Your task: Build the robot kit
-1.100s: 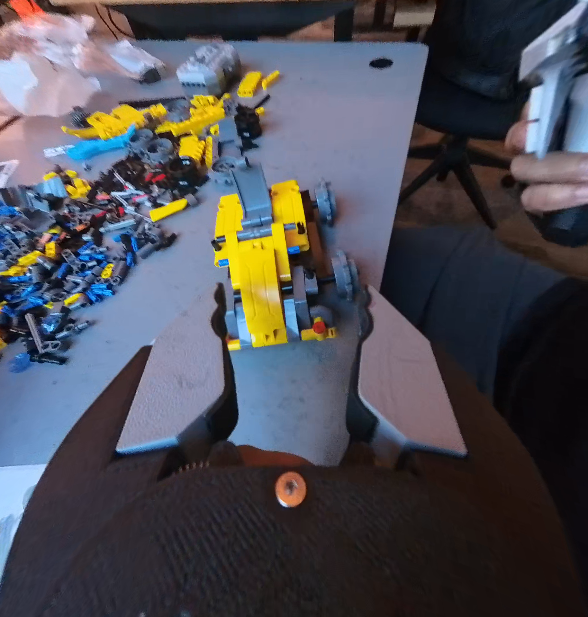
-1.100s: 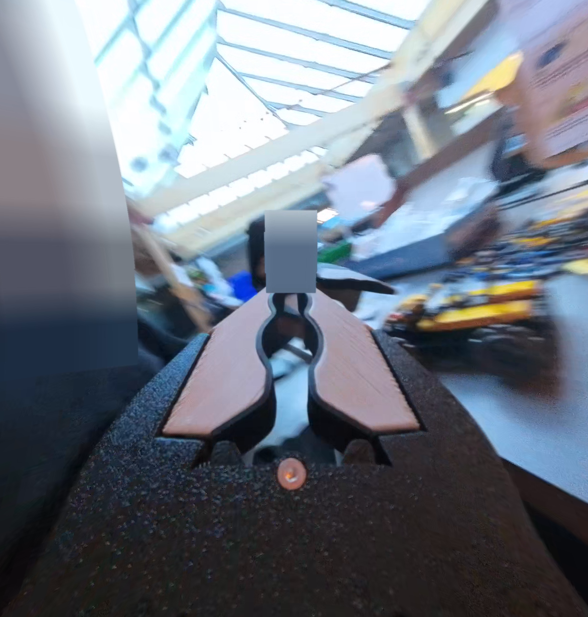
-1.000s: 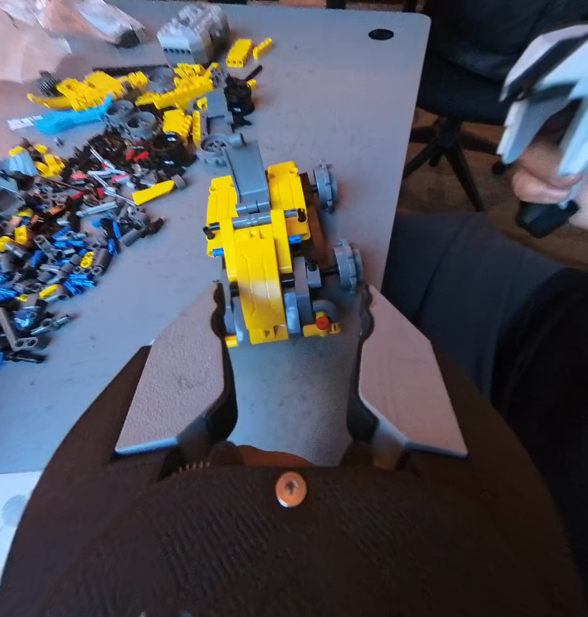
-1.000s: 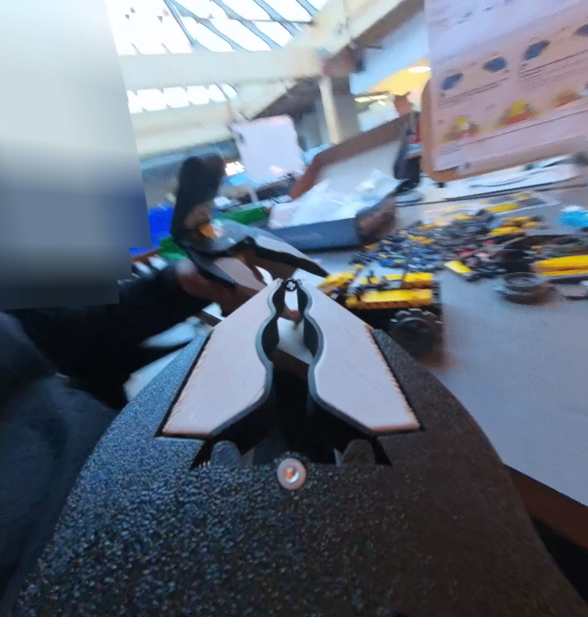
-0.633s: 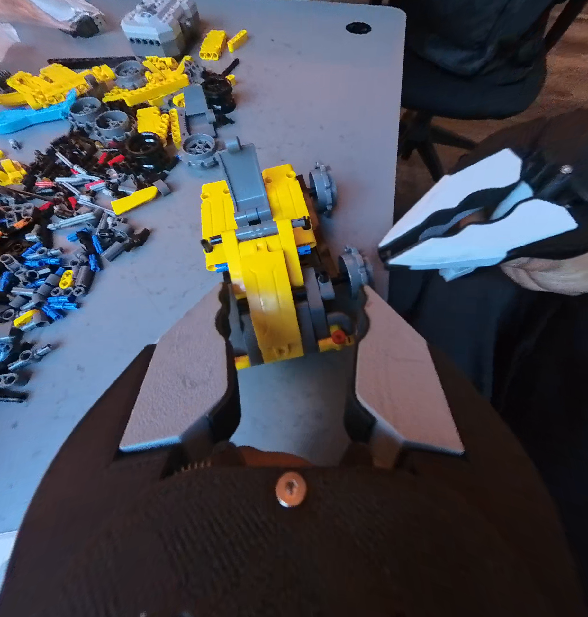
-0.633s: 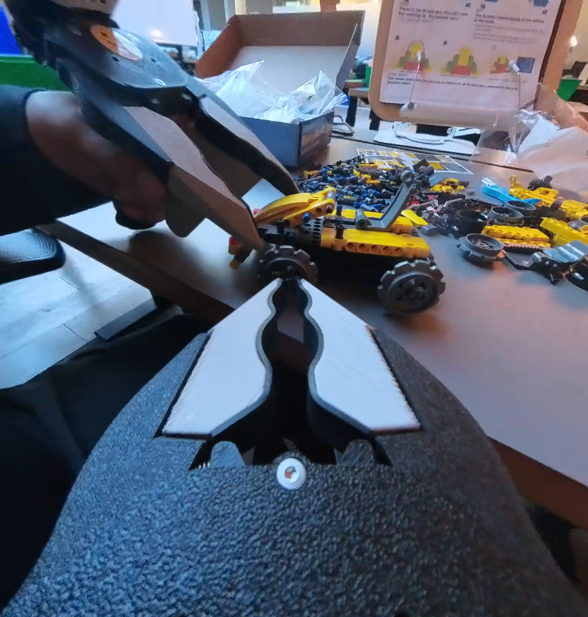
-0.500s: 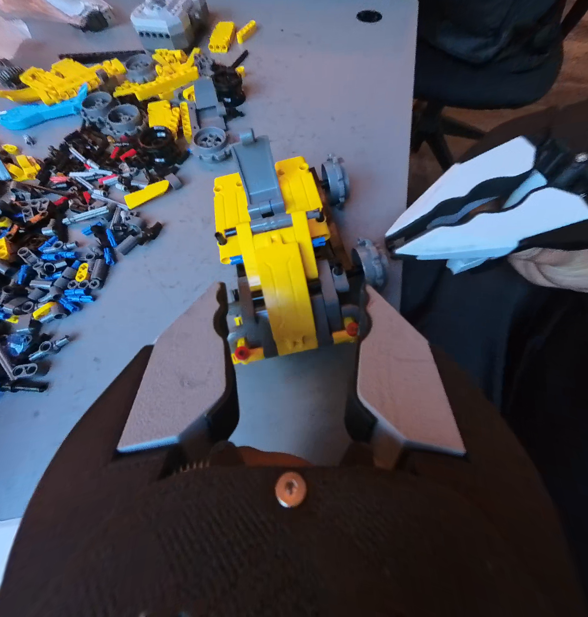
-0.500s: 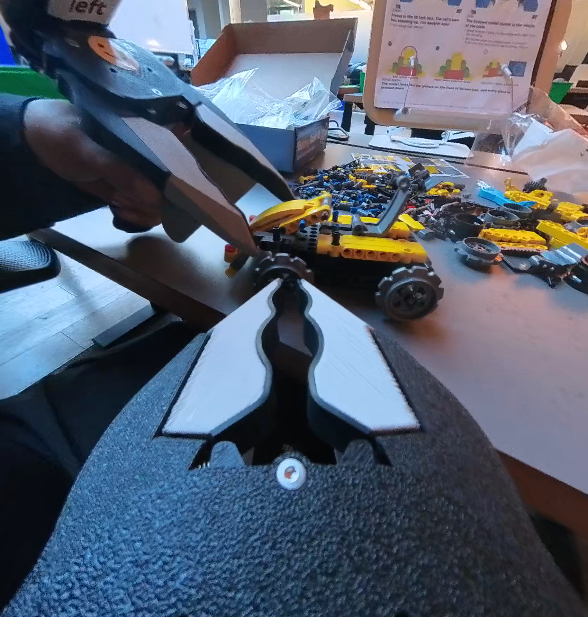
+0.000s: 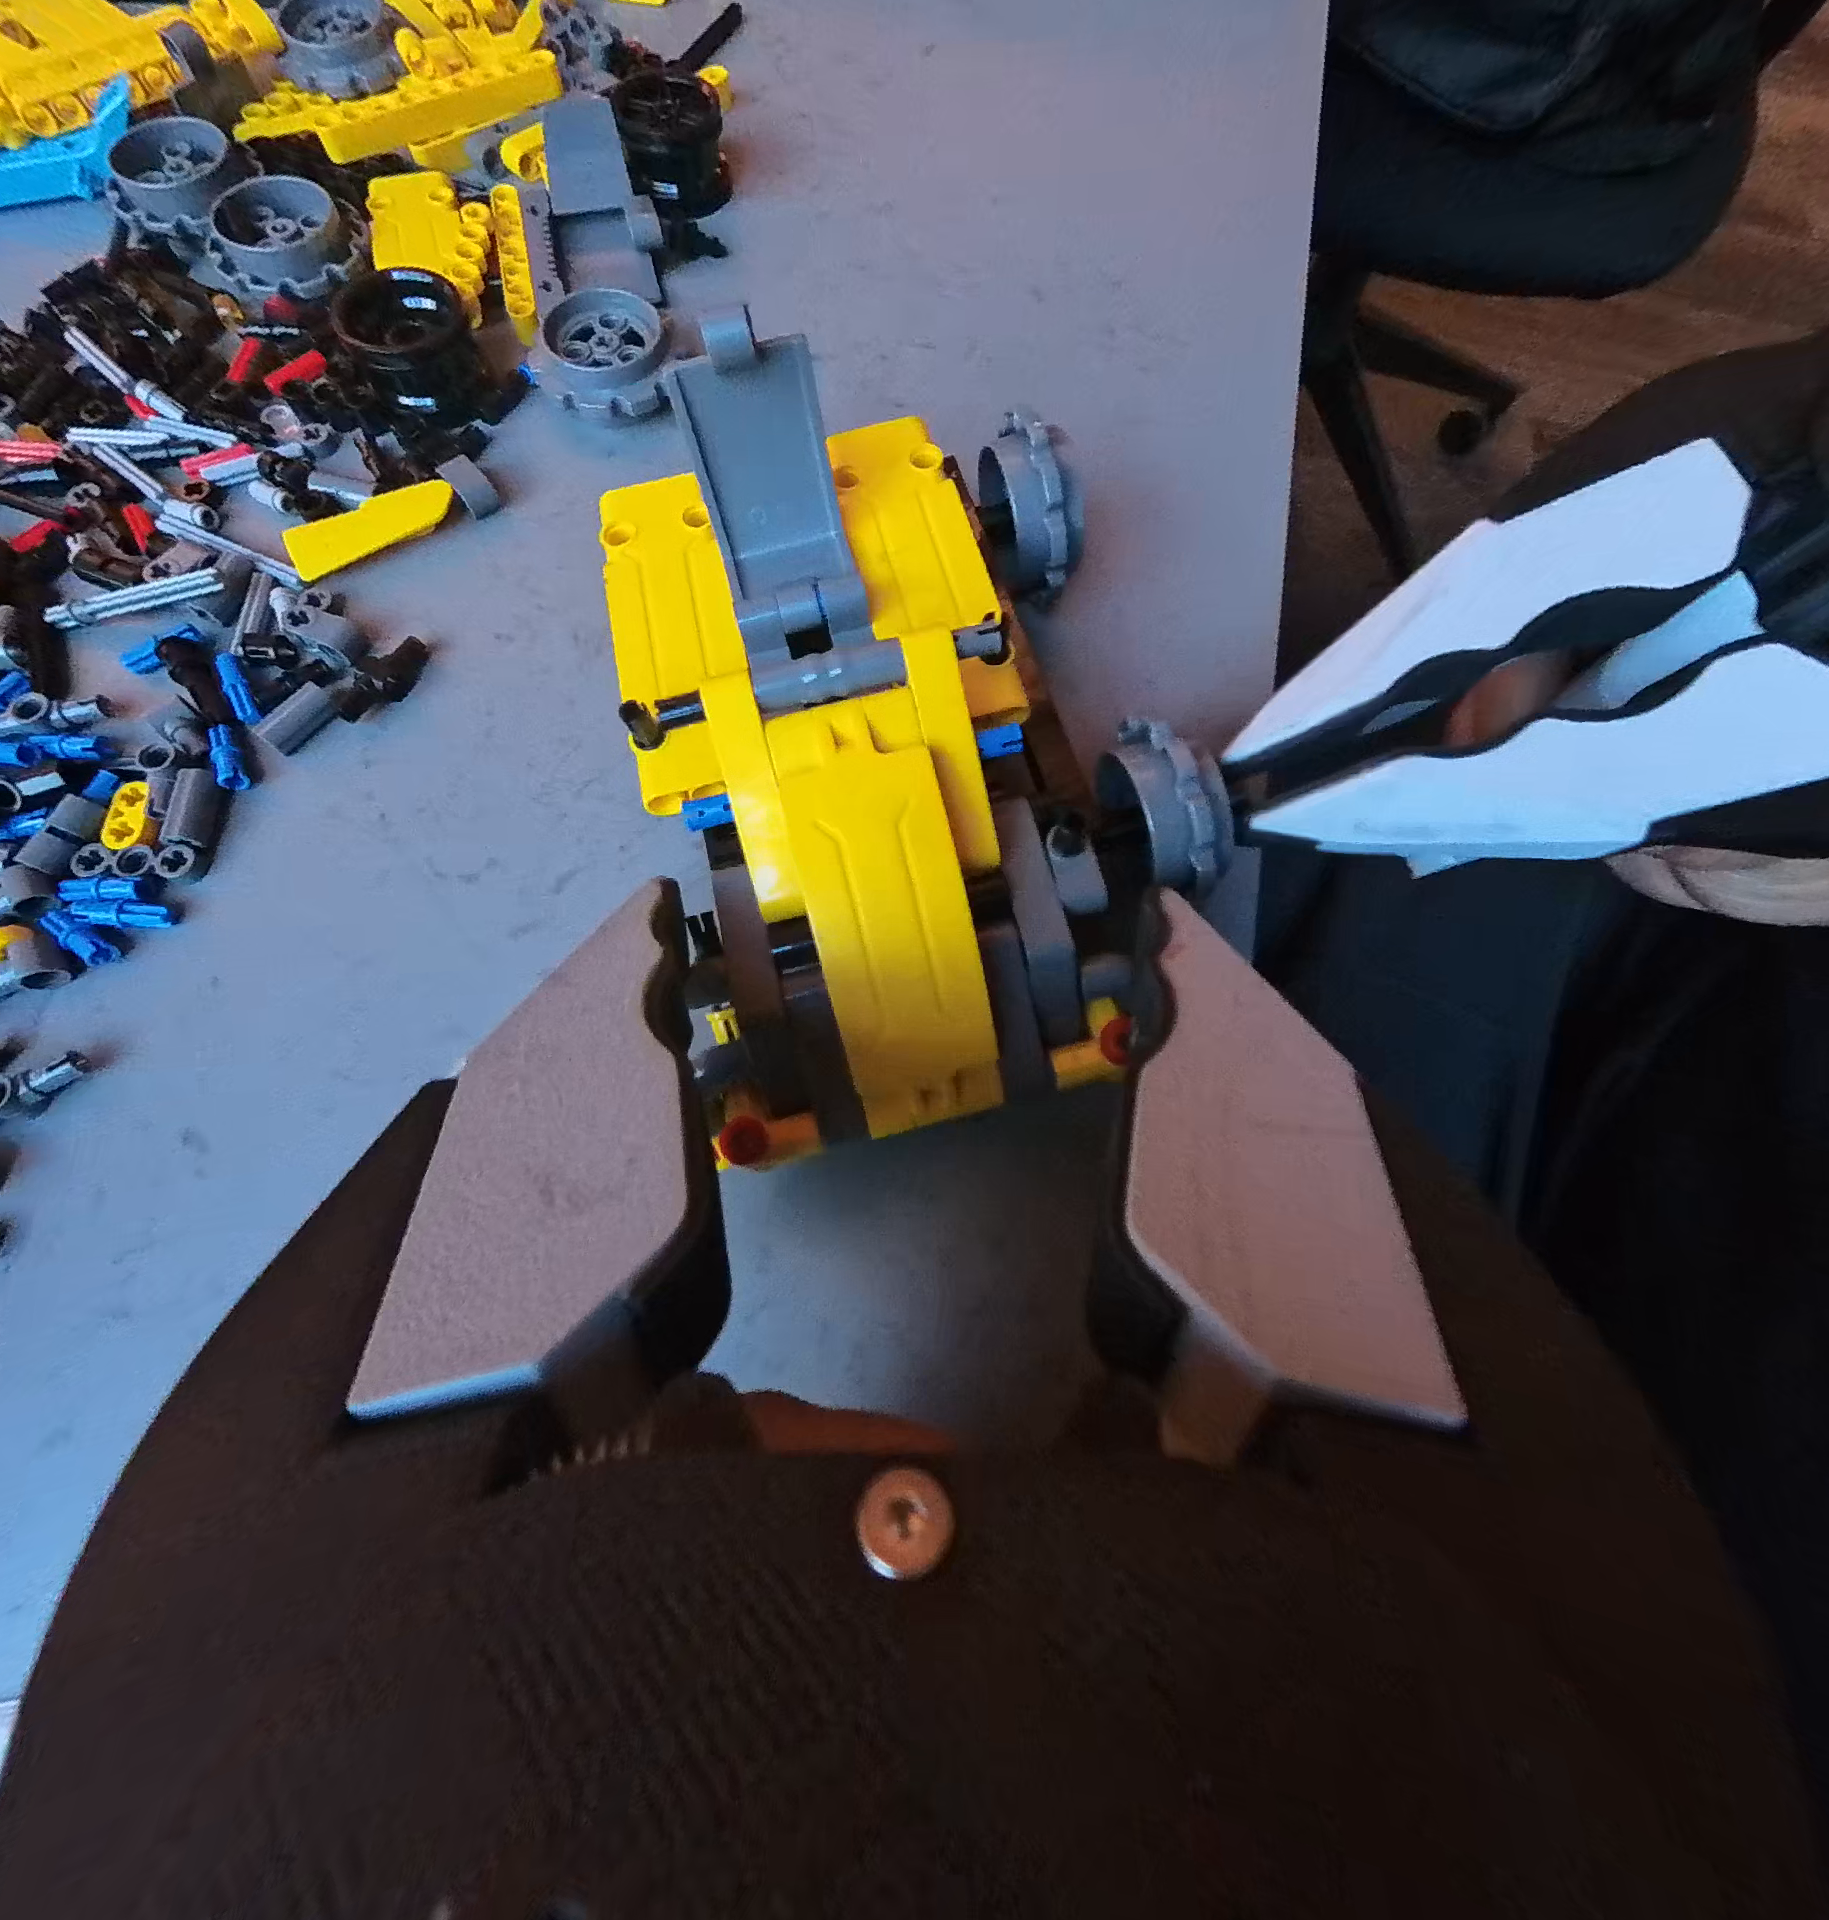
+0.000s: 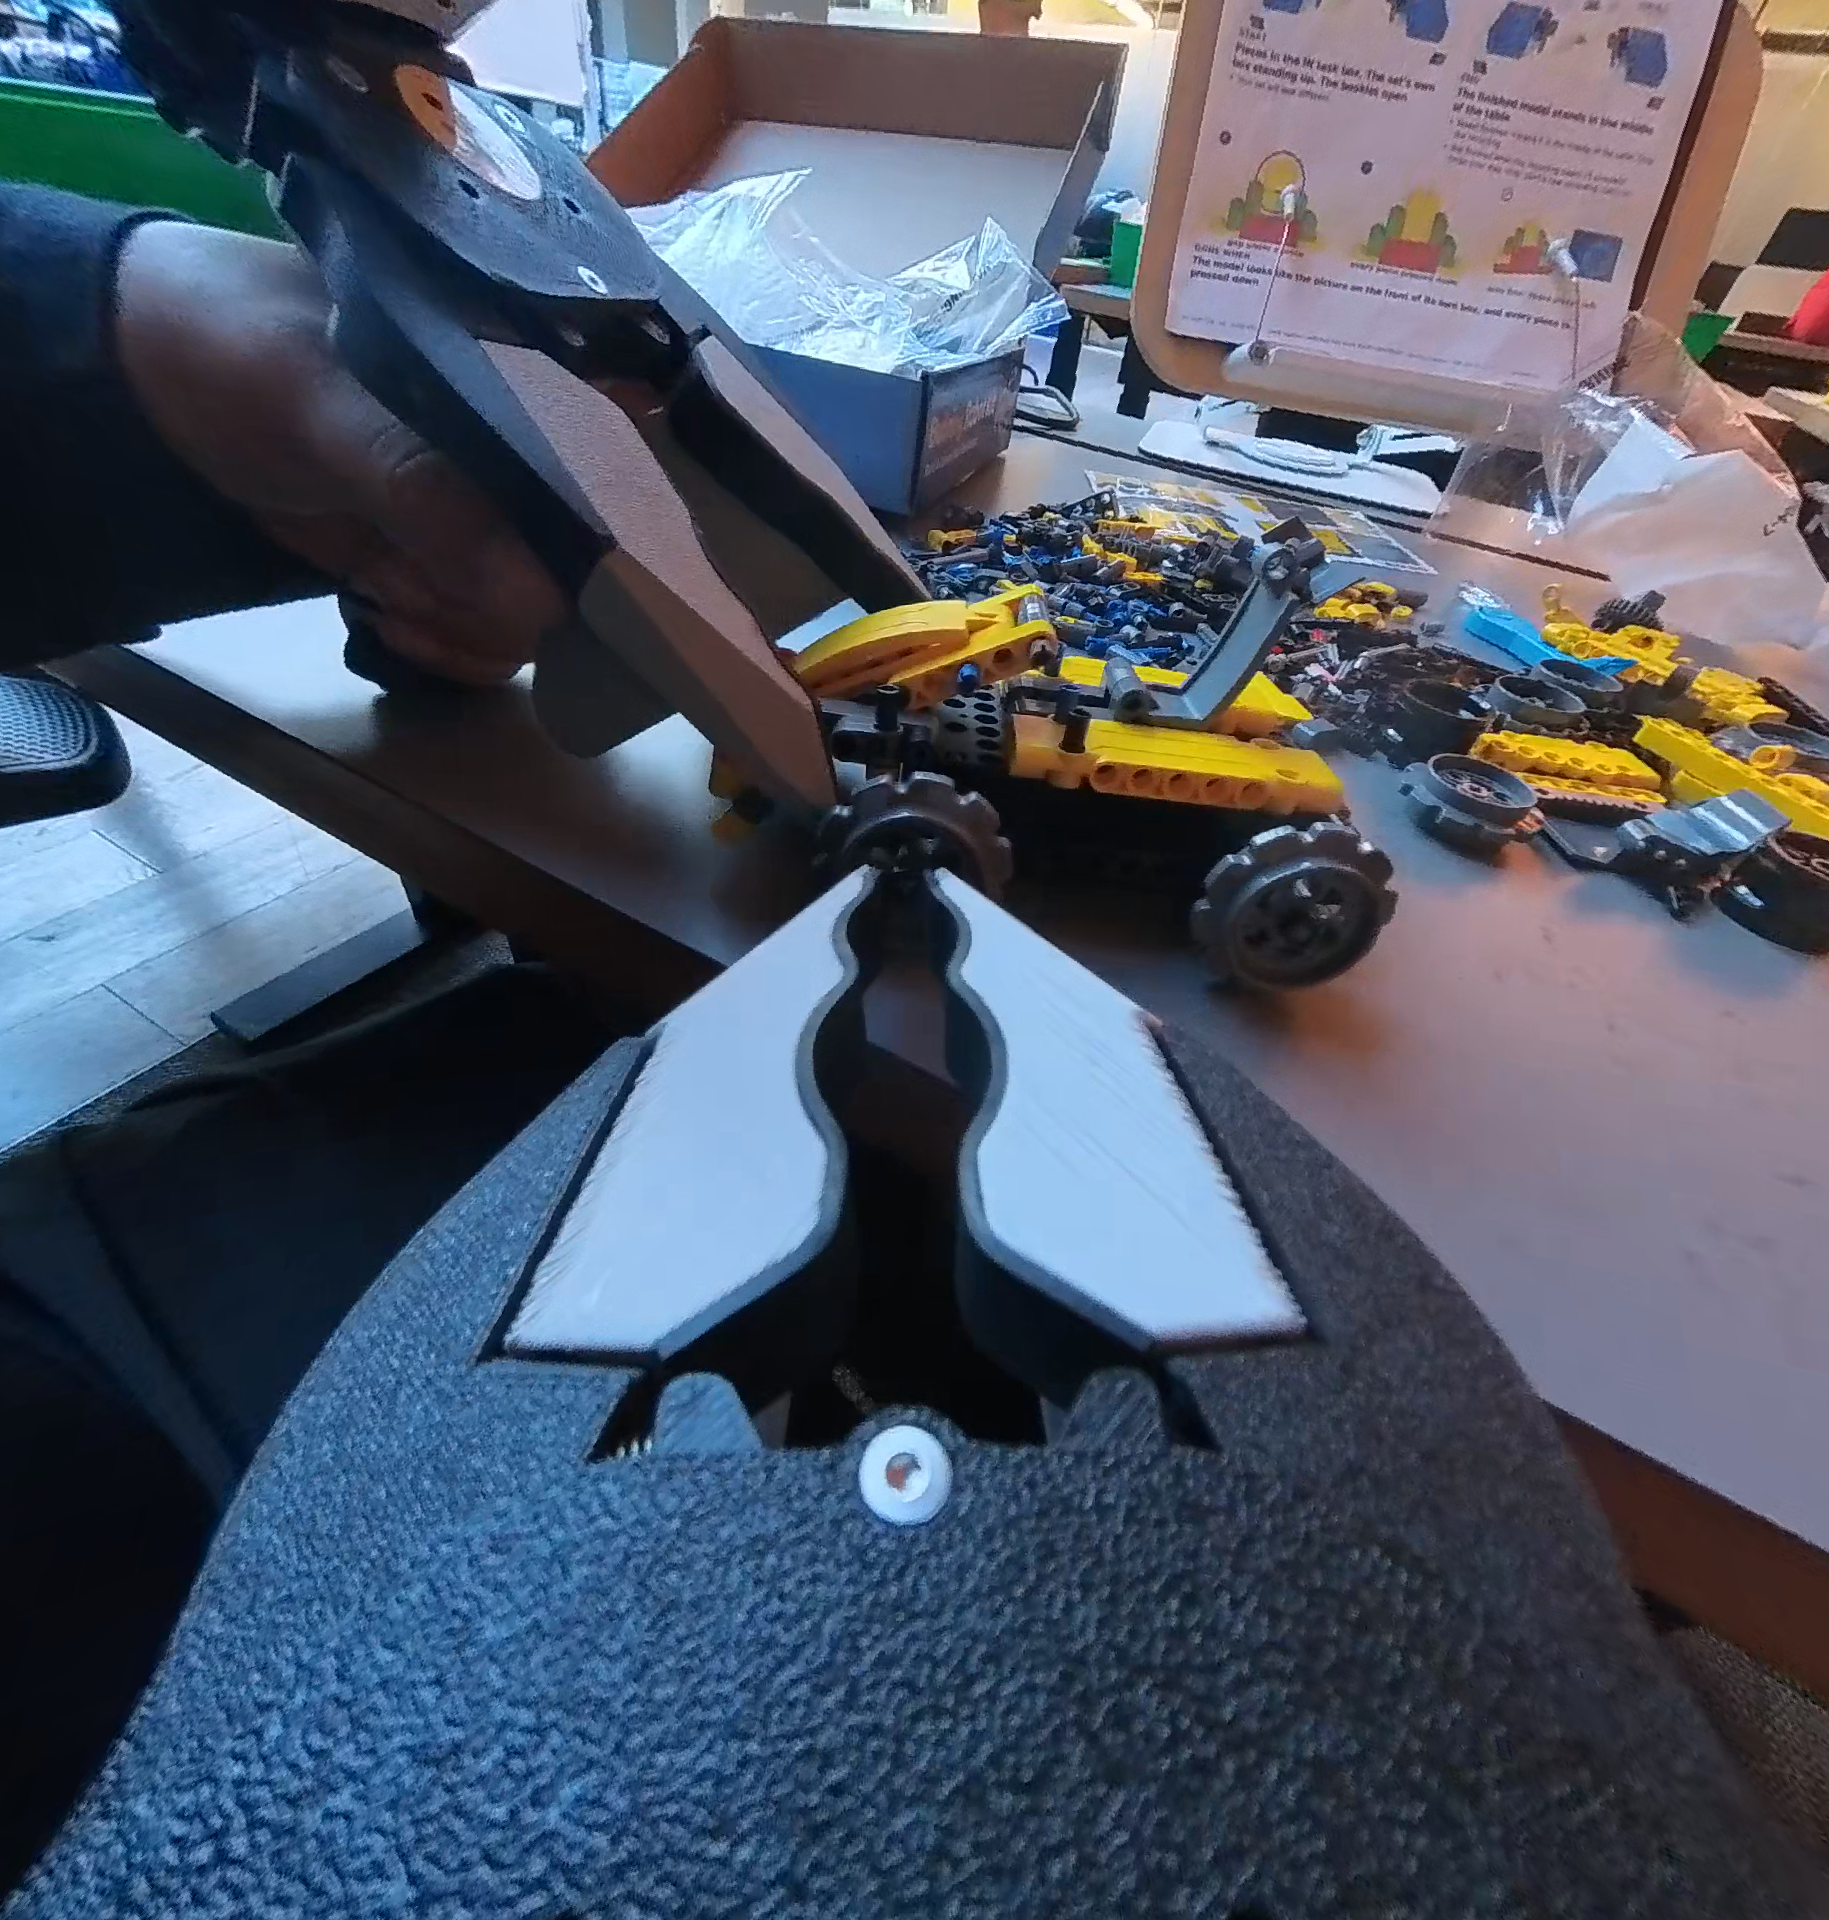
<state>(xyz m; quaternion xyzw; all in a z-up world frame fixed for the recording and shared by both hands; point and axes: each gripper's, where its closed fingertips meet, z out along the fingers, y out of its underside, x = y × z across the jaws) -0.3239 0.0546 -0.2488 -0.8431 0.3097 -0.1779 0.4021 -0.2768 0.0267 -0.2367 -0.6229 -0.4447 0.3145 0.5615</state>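
Note:
A yellow and grey brick-built vehicle (image 9: 837, 810) stands on the grey table (image 9: 266, 1039) near its right edge. My left gripper (image 9: 910, 935) is open, and its jaws straddle the vehicle's near end, close against both sides. My right gripper (image 10: 897, 883) is shut. Its tips touch the hub of the vehicle's near grey wheel (image 10: 920, 826) from the side. The left wrist view shows that wheel (image 9: 1164, 821) and the right gripper (image 9: 1234, 800) coming in from the right. The right wrist view shows the vehicle (image 10: 1149, 758) side-on with a left finger (image 10: 681, 644) beside it.
A heap of small loose parts (image 9: 110, 727), grey wheels (image 9: 266, 223) and yellow beams lies left of the vehicle. A cardboard box with plastic bags (image 10: 889, 208) and an upright instruction board (image 10: 1409, 187) stand at the back. An office chair (image 9: 1512, 156) is past the table edge.
My right gripper swung down from pointing upward and came in to touch the near wheel. My left gripper moved forward so that its open jaws straddle the vehicle's end.

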